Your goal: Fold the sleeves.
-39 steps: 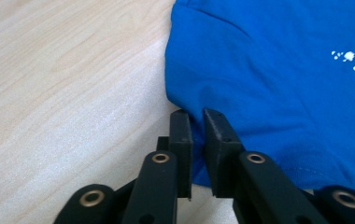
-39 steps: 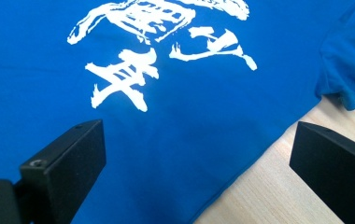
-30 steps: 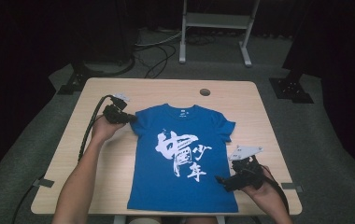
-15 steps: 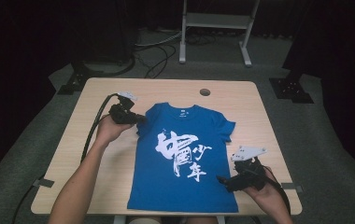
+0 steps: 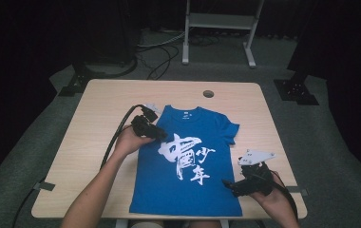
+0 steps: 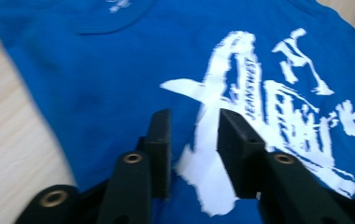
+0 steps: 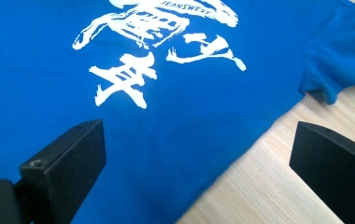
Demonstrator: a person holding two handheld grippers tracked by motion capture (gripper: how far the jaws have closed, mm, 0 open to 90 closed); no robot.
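A blue T-shirt (image 5: 188, 161) with white brush-style print lies flat, front up, on the wooden table (image 5: 98, 142). My left gripper (image 5: 162, 135) rests over the shirt's left chest beside the print. Its jaws stand a narrow gap apart, and the white print (image 6: 241, 84) shows through that gap with nothing pinched. The hand hides the shirt's left sleeve. My right gripper (image 5: 226, 183) sits at the shirt's lower right edge, jaws wide apart, one over the blue fabric (image 7: 166, 116) and one over bare wood. The right sleeve (image 7: 344, 60) lies flat ahead of it.
A round cable hole (image 5: 208, 93) sits near the table's far edge. Black cables trail from both grippers across the table. A metal stand (image 5: 219, 28) and loose cables stand on the floor beyond the table.
My left gripper has slid right from the shirt's left sleeve area onto the chest beside the print. The right gripper has barely moved.
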